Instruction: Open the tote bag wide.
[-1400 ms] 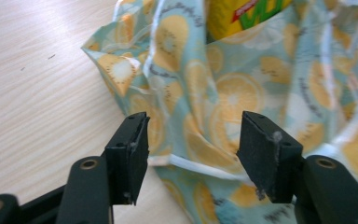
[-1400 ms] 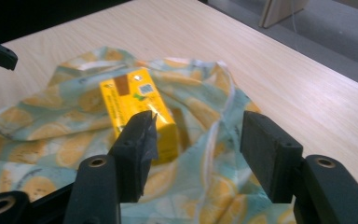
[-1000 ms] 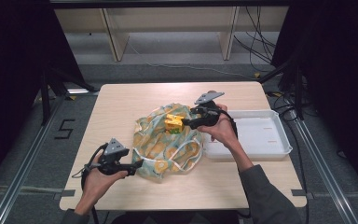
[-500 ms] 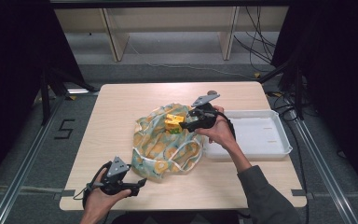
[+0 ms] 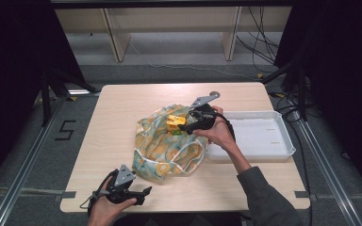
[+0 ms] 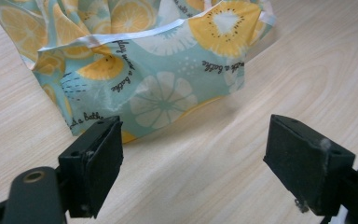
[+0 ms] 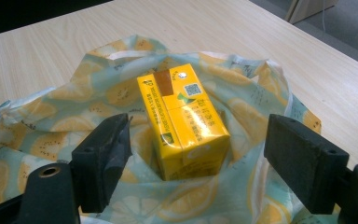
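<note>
1. The yellow carton (image 7: 182, 122) sits upright in the mouth of the fruit-print bag (image 5: 162, 141), which lies crumpled near the middle of the table (image 5: 122, 108); in the right gripper view its top flap with a brown strip faces the camera.
2. The right gripper (image 5: 187, 127) hovers at the bag's top edge, just beside the carton. Its jaws have just been opening and now stand wide; the carton is between them with a gap on each side, so neither pad presses on it.
3. The left gripper (image 5: 143, 192) rests low at the near left edge of the table, close to the bag's near corner. Its jaws have just been opening and stand wide with only bare wood between them; in the left gripper view the bag's hem lies just beyond the pads.
4. The table is pale wood with a straight grain, and strips of grey tape hold its near corners.
5. A shallow white tray (image 5: 283, 141) lies on the right part of the table, beside the bag.
6. Around the table runs grey floor with a "5" (image 5: 67, 130) marked at the left, metal rails at both sides, and cables (image 5: 254, 47) near light wooden shelving at the back.
</note>
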A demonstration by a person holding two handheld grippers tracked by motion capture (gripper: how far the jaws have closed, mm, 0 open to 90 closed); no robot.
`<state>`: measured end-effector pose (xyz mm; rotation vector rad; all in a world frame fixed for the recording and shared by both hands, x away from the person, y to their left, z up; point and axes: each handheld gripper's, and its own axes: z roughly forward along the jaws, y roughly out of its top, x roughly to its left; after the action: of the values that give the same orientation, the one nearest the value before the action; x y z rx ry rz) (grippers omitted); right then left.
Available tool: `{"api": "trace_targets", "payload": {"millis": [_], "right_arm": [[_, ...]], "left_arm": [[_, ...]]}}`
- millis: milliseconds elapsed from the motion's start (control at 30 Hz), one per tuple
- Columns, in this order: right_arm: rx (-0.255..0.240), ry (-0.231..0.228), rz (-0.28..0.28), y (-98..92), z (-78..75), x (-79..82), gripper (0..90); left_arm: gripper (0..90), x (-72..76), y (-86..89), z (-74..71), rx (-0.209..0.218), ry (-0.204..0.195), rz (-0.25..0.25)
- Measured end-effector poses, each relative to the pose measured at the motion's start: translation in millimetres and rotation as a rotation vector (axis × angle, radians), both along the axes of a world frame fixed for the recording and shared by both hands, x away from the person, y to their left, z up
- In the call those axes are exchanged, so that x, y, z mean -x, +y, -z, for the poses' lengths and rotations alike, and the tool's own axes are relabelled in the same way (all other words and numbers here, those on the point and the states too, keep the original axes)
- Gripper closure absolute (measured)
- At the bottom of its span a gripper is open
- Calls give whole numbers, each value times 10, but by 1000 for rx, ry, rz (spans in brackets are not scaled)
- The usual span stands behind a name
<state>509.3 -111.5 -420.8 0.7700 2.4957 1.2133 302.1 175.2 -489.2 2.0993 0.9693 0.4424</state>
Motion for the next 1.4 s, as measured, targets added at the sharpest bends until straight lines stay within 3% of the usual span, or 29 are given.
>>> {"api": "trace_targets", "payload": {"millis": [100, 167, 267, 333, 500, 700, 800, 867, 933, 1100, 1400], "right_arm": [[3, 3, -11, 35, 22, -20, 237], [4, 9, -19, 58, 34, -39, 236], [9, 0, -43, 116, 52, -61, 235], [9, -1, -53, 166, 64, -63, 237], [28, 13, -77, 272, 83, -111, 240], [32, 36, -94, 321, 127, -183, 254], [50, 55, -108, 322, 137, -225, 305], [43, 58, -108, 332, 163, -240, 330], [59, 67, -126, 337, 171, -254, 356], [83, 41, -141, 361, 209, -273, 388], [97, 38, -148, 351, 236, -280, 431]], "left_arm": [[186, 10, 23, -1, -14, -12, 27], [186, 13, 26, 9, -11, 3, 5], [186, 13, 41, 0, -31, 11, 14], [186, 19, 14, 19, 1, 12, 5], [186, 2, 28, 22, -16, -1, 17], [187, 6, 32, 23, -4, 18, 4], [188, -5, 51, 18, -22, 3, 17], [187, -2, 47, 28, -9, 22, 2], [187, -15, 52, 37, -14, 8, 5], [188, -6, 50, 38, -4, 25, -3], [188, -14, 54, 48, 13, 35, 13]]}}
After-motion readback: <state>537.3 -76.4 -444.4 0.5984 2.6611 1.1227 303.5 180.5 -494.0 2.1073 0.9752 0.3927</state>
